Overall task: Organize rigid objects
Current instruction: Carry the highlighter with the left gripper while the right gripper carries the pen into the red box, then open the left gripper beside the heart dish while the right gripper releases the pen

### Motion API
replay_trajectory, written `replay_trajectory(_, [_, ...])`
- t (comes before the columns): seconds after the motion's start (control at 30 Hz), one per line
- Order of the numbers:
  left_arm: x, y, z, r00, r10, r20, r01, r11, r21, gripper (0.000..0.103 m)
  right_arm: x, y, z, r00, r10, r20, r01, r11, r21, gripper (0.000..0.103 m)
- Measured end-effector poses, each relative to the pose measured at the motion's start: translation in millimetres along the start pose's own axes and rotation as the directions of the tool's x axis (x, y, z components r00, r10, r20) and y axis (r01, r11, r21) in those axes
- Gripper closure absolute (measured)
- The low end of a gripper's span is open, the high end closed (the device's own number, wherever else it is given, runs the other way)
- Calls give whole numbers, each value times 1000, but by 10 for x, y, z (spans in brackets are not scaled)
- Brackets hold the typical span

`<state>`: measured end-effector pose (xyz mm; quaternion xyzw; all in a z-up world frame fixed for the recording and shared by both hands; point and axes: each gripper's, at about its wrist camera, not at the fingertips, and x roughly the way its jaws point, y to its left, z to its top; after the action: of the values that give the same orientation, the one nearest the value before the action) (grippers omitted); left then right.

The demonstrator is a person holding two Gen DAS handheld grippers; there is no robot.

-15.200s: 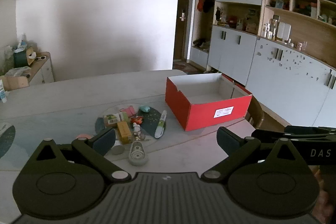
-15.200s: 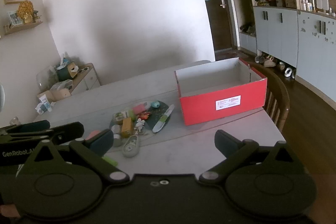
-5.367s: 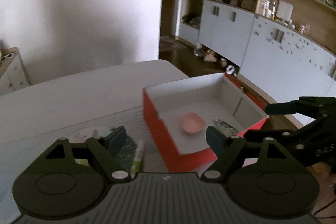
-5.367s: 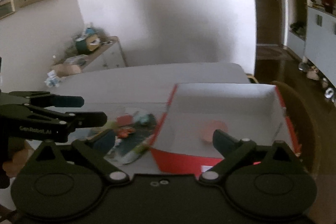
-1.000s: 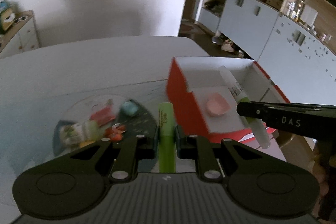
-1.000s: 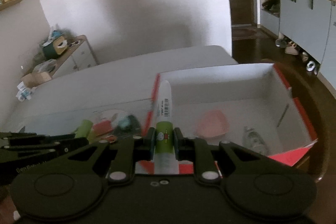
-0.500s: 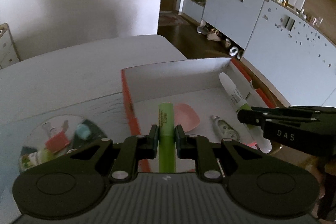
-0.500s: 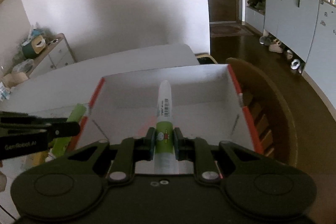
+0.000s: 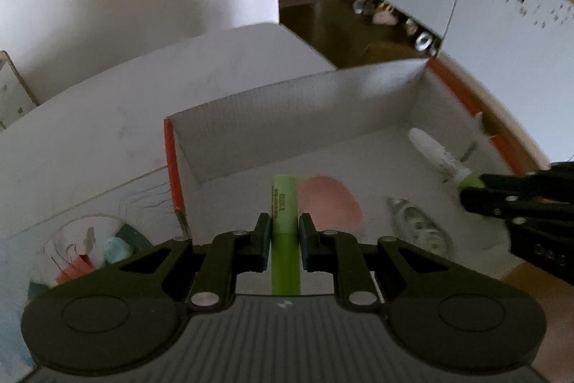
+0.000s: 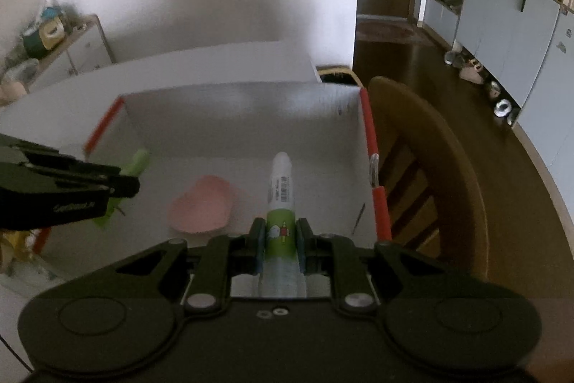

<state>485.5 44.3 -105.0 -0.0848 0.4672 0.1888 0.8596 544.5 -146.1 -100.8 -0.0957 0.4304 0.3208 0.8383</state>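
I see a lime-green marker [image 9: 284,203] with dark print along its barrel clamped in my left claw [image 9: 284,232], its tip hanging over the inside of the red box [image 9: 174,164], just beside a pink heart-shaped dish [image 9: 328,203] on the white box floor. My right claw [image 10: 281,241] is clamped on a tube [image 10: 281,189] with a white cap end, a barcode and a green label with a small cartoon figure; it too hangs over the box interior, nearer the right wall. A clear, blurred plastic item [image 9: 418,227] lies on the box floor beside the dish. Left of the box, on the bench [image 9: 107,117], small things remain: a teal piece [image 9: 116,248] and a reddish one [image 9: 73,270]. A second ago the marker was over the pile on the bench, short of the box wall; now both claws are lower and over the box, with their grips unchanged. A wooden chair [image 10: 430,167] stands behind the box.
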Motion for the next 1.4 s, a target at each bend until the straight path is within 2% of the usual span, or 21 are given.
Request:
replay_trajectory(0.13, [228,5,39,998,43,-41,-43,999,-6,87,154,20,1,999,-7,-36,6,999,-36,86])
replay_trajectory(0.5, [620,-78,122,982,101,-158,-100,995,10,87,386,22,-27,994,7,-106,-13,998,-54,86])
replay_trajectory(0.97, [847,-86,129,953,100,-286,-104,995,3,87,403,-13,-41,989,29,-142,-38,997,-61,88])
replay_trajectory(1.17, [868,-50,119,939,81,-333,-91,996,-13,87,409,-36,-49,989,29,-145,-38,998,-55,82])
replay_trajectory(1.33, [835,-72,94,938,70,-341,-84,996,-24,87,398,-52,-7,989,42,-139,-47,998,-32,74])
replay_trajectory(1.4, [800,-75,90,943,59,-329,-73,997,-30,86,384,-53,-13,990,46,-132,-50,998,-29,71])
